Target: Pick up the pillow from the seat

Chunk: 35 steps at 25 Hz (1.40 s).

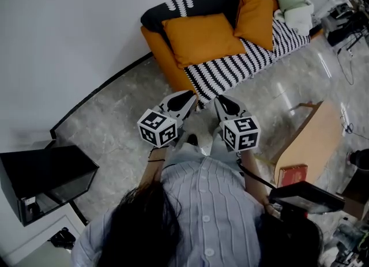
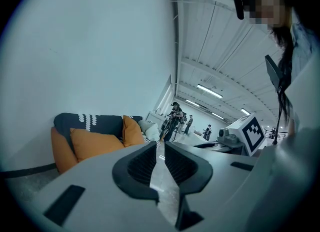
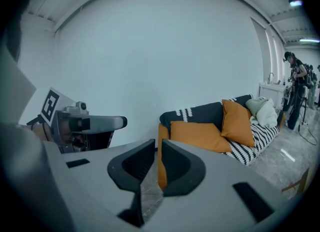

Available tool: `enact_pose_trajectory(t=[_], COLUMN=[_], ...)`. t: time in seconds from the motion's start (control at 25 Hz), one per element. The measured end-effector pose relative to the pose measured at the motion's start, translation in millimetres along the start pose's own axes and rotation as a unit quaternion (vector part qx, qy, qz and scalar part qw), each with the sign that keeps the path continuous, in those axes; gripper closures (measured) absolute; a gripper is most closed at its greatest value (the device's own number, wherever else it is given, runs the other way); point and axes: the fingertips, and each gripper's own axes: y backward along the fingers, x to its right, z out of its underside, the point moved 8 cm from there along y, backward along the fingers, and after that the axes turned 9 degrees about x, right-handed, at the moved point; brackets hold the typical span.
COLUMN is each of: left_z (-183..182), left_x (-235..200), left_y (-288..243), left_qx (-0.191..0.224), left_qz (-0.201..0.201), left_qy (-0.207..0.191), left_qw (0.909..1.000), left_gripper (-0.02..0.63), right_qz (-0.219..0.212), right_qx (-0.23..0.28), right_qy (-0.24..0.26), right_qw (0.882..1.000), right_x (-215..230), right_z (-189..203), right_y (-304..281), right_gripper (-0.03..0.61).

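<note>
A large orange pillow lies flat on the seat of a sofa covered in a black-and-white striped throw. A second orange pillow leans upright against the sofa back. Both grippers are held side by side over the floor, short of the sofa's front edge. The left gripper and right gripper are each shut, with nothing between the jaws. The left gripper view has its gripper aimed past the large pillow. In the right gripper view the gripper points at the sofa's orange arm, left of the pillow.
A bundle of pale cloth sits at the sofa's far end. At the right stands a wooden table with a red book on it. A black cabinet stands at the left wall. People stand far off.
</note>
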Motion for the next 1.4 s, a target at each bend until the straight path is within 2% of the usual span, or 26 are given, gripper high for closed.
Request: enact_pose_trajectory(t=[0.4, 0.64, 1.0, 1.24, 1.4], left_z=[-1, 1, 2, 7, 13], left_x=[-14, -25, -11, 0, 3], left_y=[-42, -103, -205, -250, -264], left_qx=[0.004, 0.011, 0.016, 0.01, 0.005], left_qz=[-0.035, -0.068, -0.095, -0.117, -0.136], left_qy=[0.004, 0.018, 0.017, 0.008, 0.011], left_qw=[0.9994, 0.9975, 0.9952, 0.993, 0.9907], left_gripper=[0.56, 0.56, 0.56, 0.56, 0.56], right_qz=[-0.007, -0.028, -0.056, -0.075, -0.088], right_qx=[0.001, -0.014, -0.02, -0.026, -0.028], right_qy=[-0.007, -0.002, 0.007, 0.009, 0.004], right_qw=[1.0, 1.0, 0.998, 0.997, 0.996], right_x=[58, 123, 230, 285, 305], right_z=[-11, -26, -59, -66, -66], right_y=[-19, -41, -61, -74, -83], right_gripper=[0.526, 0.526, 0.526, 0.526, 0.526])
